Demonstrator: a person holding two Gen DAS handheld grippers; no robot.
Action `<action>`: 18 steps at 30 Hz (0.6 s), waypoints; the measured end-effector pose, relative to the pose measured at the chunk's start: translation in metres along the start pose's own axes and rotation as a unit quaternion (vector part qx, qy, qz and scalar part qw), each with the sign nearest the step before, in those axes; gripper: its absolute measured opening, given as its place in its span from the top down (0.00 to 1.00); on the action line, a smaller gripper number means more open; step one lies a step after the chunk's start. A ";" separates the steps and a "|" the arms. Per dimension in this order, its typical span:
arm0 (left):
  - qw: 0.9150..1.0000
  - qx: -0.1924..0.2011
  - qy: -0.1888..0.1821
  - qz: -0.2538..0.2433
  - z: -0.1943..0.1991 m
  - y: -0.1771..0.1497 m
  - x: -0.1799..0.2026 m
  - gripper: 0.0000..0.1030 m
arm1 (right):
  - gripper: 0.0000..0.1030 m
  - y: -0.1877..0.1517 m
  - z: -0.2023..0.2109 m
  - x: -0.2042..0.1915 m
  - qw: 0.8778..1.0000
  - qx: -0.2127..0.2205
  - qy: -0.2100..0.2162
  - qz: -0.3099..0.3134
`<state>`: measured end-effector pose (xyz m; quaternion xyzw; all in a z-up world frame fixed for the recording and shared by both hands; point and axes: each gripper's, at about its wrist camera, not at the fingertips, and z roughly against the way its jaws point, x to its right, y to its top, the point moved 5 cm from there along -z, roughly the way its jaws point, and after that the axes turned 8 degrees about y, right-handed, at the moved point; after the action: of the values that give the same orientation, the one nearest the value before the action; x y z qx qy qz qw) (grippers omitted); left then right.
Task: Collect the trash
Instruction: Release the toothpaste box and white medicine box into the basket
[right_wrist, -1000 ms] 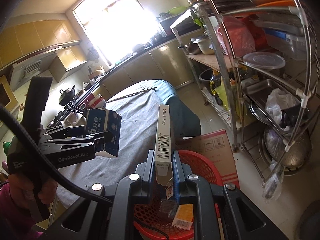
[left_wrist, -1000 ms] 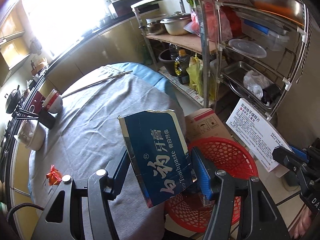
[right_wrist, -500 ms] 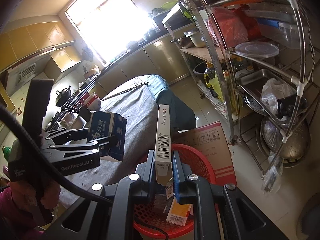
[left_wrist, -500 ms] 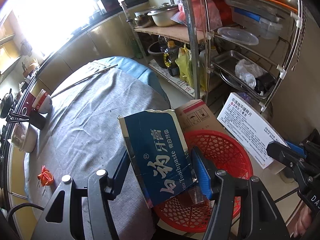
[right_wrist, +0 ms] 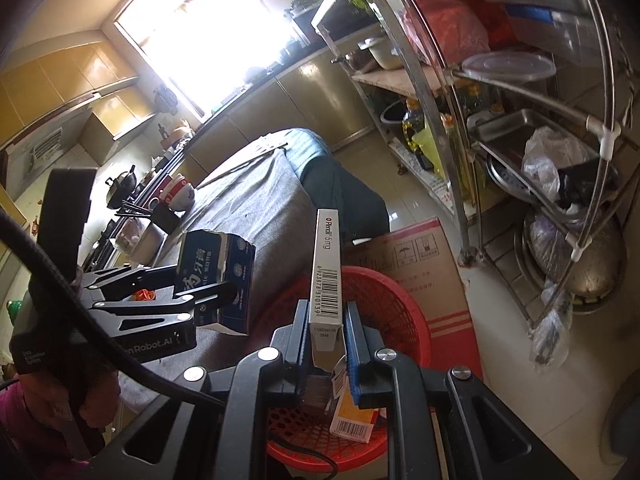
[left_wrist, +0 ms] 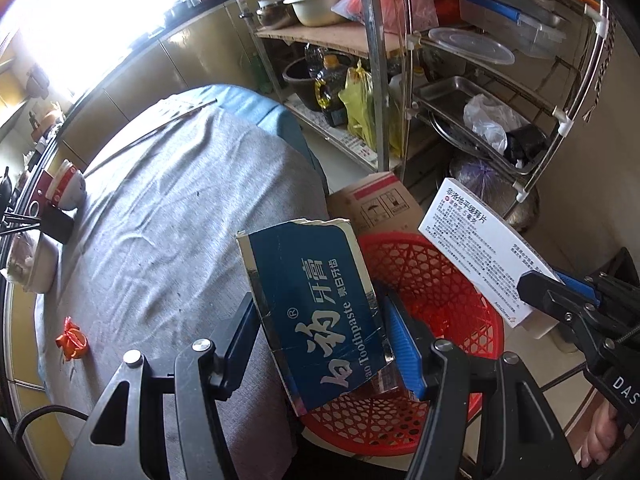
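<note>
Both wrist cameras look steeply down along their jaws, close above the shared red basket (left_wrist: 436,280) (right_wrist: 372,292) and cloth-covered counter (left_wrist: 168,208) (right_wrist: 256,208).

Right tongs (right_wrist: 326,354) clamp a white medicine box (right_wrist: 327,276) upright above the red basket (right_wrist: 384,304).

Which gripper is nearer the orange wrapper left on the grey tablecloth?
Left. The left gripper, clamping the toothpaste box, is at the table edge near the orange wrapper. The right gripper, holding the white medicine box, sits farther off, above the red basket.
</note>
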<state>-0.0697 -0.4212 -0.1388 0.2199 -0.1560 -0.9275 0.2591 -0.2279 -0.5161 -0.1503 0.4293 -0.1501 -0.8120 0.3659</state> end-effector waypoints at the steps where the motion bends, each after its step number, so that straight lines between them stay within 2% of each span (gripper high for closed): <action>1: 1.000 -0.003 -0.002 -0.001 -0.001 -0.001 0.001 0.38 | 0.83 -0.001 -0.002 0.001 1.000 -0.003 -0.001 -0.001; 8: 0.999 -0.023 -0.026 -0.003 -0.009 -0.009 0.007 0.36 | 0.82 -0.006 -0.010 0.013 0.999 -0.025 -0.012 -0.024; 18: 0.999 -0.028 -0.039 -0.002 -0.009 -0.015 0.004 0.35 | 0.80 -0.010 -0.017 0.014 0.998 -0.045 0.004 -0.051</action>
<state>-0.0750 -0.4125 -0.1539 0.1766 -0.1391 -0.9397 0.2577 -0.2242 -0.5178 -0.1738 0.4222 -0.0894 -0.8342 0.3433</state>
